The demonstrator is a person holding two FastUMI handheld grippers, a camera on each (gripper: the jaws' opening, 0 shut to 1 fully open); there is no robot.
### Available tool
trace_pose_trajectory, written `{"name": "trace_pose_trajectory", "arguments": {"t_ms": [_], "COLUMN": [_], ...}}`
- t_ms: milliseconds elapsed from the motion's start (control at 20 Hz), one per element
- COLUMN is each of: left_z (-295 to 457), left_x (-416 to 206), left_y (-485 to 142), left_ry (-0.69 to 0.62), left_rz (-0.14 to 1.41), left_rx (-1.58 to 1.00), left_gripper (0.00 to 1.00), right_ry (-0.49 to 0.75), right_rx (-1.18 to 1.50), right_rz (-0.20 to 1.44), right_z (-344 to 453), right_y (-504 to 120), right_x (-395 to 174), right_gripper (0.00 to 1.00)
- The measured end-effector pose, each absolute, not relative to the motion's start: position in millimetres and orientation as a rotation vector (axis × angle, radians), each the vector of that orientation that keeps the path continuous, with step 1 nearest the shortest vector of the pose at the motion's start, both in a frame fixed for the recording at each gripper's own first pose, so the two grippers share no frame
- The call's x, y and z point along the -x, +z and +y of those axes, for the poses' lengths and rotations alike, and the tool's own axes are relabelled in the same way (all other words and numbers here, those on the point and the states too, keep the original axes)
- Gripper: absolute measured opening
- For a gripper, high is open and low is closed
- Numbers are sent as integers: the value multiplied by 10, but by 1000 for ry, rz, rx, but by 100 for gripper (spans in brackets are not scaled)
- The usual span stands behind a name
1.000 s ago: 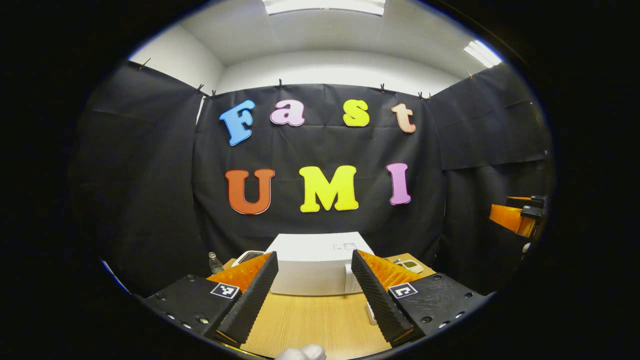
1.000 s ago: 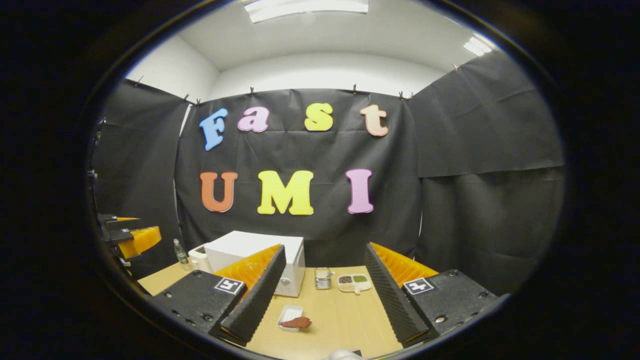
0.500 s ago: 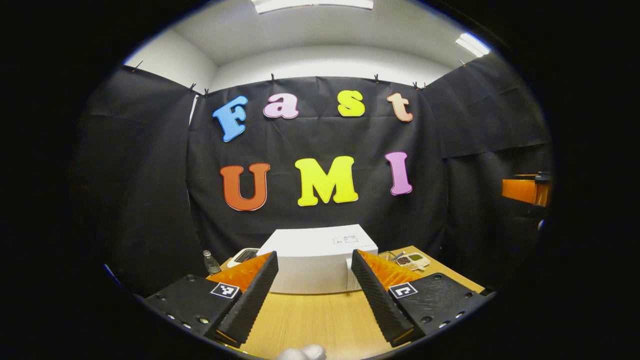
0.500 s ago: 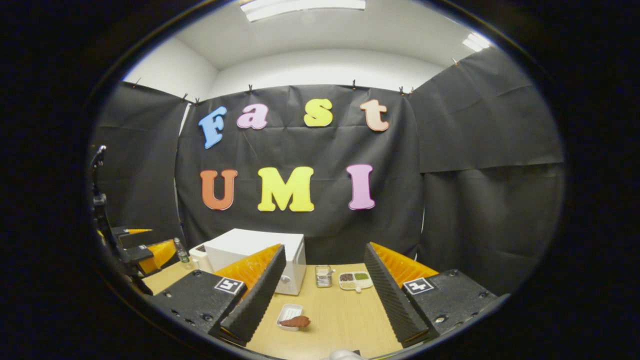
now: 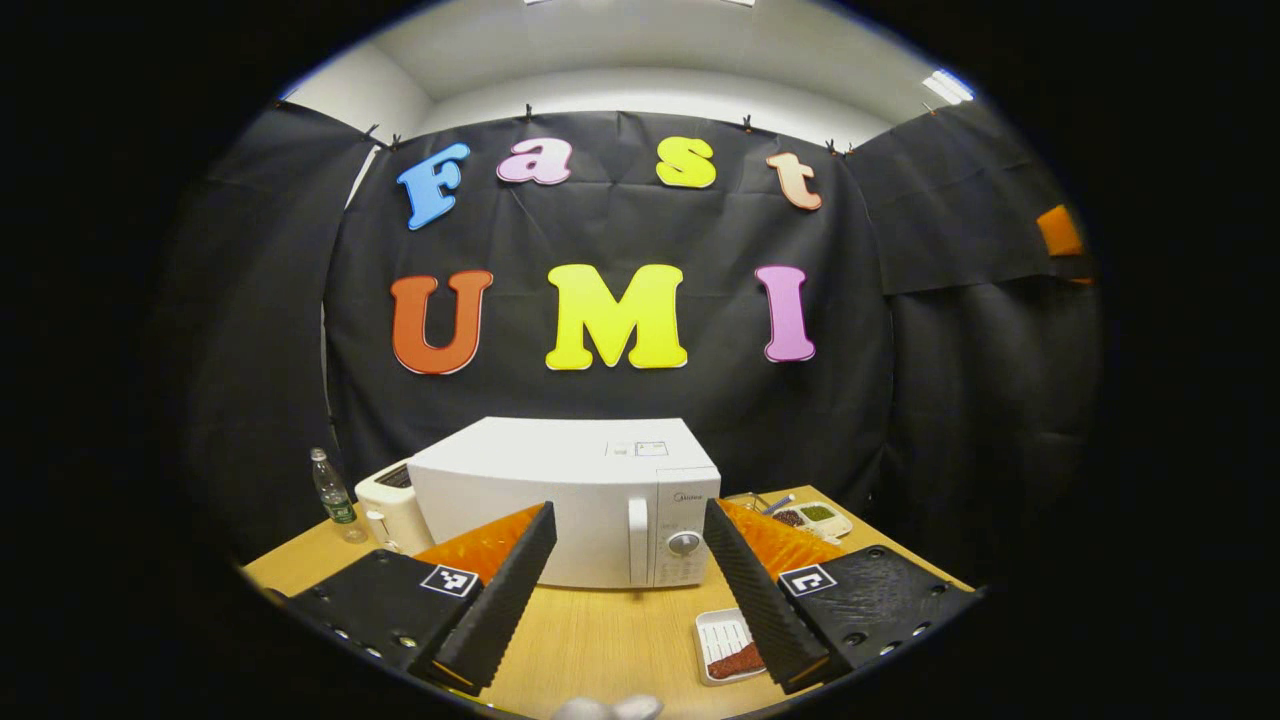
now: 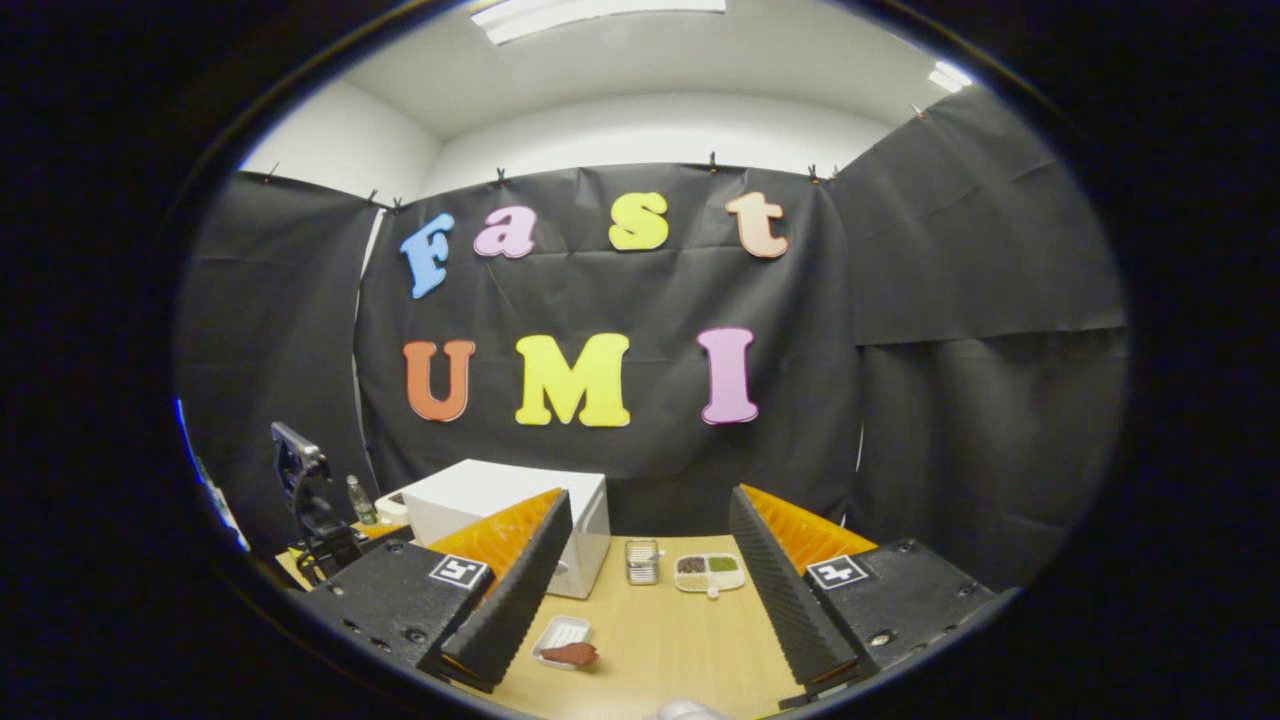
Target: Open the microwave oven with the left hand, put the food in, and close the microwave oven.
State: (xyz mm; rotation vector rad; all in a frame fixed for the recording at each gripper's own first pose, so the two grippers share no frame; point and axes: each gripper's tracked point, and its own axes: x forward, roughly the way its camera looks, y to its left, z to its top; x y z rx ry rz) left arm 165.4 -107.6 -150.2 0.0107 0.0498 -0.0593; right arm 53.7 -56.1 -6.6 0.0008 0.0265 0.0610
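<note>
I'm at the very start — reaching for the microwave (image 5: 565, 500), whose door is closed. My left gripper (image 5: 625, 590) has its fingers spread wide with nothing between them, and it faces the white front of the microwave from some way off, with bare table (image 5: 600, 640) in between. The door handle (image 5: 637, 540), a pale vertical bar just left of the dial (image 5: 684, 543), sits almost between my fingertips in the left gripper view. My right gripper (image 6: 645, 590) is just as wide open and empty, waiting farther back.

The food (image 5: 737, 661) — a reddish-brown piece on a small white tray (image 5: 715, 640) — lies on the table in front of the microwave, toward its dial side.

Next, I judge, the left gripper has to close the distance and catch the handle, then swing the door out, so I must stay clear of the tray.

The tray is partly cut off by my own finger in the left gripper view. I can't tell which side the door hinges on, and what the small divided dish (image 6: 708, 572) holds is too small to make out.
</note>
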Motion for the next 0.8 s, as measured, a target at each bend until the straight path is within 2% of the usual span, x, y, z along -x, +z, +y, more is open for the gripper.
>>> {"name": "trace_pose_trajectory", "arguments": {"t_ms": [50, 100, 150, 200, 250, 300, 600, 650, 800], "left_z": [-1113, -1142, -1178, -1192, -1187, -1185, -1172, -1140, -1093], "left_x": [-1787, -1926, -2051, -2188, -2315, -2445, -2993, -3034, -3111], "left_y": [-1613, -1729, -1858, -1962, -2046, -2166, -2797, -2876, -2914], "left_ry": [-58, -60, -66, -60, -57, -52, -30, -21, -12], "left_rz": [47, 55, 65, 71, 76, 87, 187, 208, 212], "left_rx": [-25, -35, -34, -38, -39, -38, 5, 13, 20], "left_gripper": [93, 84, 84, 94, 87, 95, 95, 95, 95], "right_ry": [59, 55, 54, 52, 49, 44, 19, 15, 6], "right_rx": [7, 19, 29, 34, 36, 32, -7, -4, 15], "right_rz": [34, 49, 64, 74, 81, 86, 156, 161, 161], "right_z": [-602, -646, -681, -697, -732, -763, -885, -911, -937], "right_y": [-87, -146, -189, -224, -256, -273, -486, -498, -497], "right_x": [-564, -595, -616, -617, -626, -629, -678, -687, -688], "right_gripper": [96, 96, 96, 96, 96, 96, 96, 100, 100]}}
